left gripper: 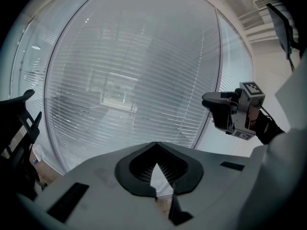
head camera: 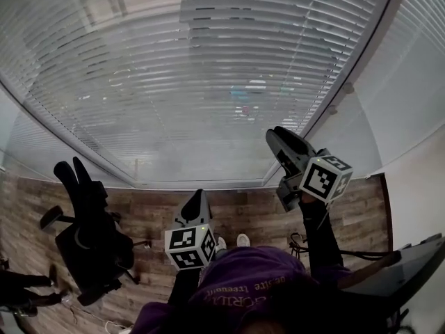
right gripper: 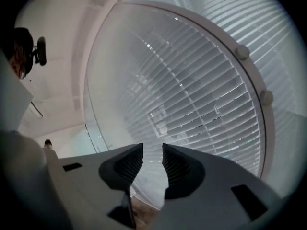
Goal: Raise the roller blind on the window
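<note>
The blind (head camera: 208, 82) hangs fully lowered over the window. Its slats run side to side, and its bottom edge lies just above the floor (head camera: 257, 214). A frame post (head camera: 345, 92) bounds its right edge. A chair (head camera: 90, 235) stands at the left, apart from the glass. The right hand-held gripper (head camera: 281, 139) is released and empty, held high near the post. The left hand-held gripper (head camera: 200, 197) is clenched on nothing, lower down, facing the blind's bottom edge.

Right gripper (right gripper: 152, 152) facing the slatted blind (right gripper: 192, 90).
Its two fingers (right gripper: 125, 166) stand apart at lower centre, only the blind seen through the gap; the blind fills centre and right, slats running diagonally.
</note>
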`<action>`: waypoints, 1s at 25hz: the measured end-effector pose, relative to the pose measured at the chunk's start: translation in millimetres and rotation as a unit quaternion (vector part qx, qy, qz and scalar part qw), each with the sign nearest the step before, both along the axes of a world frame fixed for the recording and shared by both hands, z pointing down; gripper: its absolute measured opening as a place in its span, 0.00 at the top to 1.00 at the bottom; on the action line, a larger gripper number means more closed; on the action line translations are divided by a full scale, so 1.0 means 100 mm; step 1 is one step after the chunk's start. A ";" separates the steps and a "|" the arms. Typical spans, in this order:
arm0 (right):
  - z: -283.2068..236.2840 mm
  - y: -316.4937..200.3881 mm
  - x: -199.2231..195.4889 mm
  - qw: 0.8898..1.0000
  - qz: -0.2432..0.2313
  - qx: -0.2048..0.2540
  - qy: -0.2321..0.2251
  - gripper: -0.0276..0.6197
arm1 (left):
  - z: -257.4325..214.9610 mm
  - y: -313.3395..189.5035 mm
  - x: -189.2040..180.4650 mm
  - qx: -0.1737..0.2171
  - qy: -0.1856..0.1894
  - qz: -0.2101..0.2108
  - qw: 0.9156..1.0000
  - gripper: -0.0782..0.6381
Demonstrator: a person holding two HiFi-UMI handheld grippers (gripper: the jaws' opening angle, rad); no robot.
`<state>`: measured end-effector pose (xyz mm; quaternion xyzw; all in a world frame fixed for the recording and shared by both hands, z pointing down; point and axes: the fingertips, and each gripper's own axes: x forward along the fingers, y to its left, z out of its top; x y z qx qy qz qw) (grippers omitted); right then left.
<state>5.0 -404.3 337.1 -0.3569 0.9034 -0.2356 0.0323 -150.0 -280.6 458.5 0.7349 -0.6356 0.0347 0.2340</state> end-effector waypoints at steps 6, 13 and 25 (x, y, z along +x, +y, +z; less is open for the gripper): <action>0.28 0.23 -0.49 0.990 -0.033 0.058 0.122 0.77 | -0.02 -0.01 0.01 0.005 0.002 0.003 1.000 0.89; 0.32 0.23 -0.47 0.982 0.011 0.077 0.173 0.91 | -0.02 -0.03 -0.03 0.006 0.004 0.003 1.000 0.89; 0.26 0.13 -0.38 0.984 0.046 0.073 0.158 0.96 | -0.04 -0.09 -0.06 0.008 0.002 0.007 1.000 0.89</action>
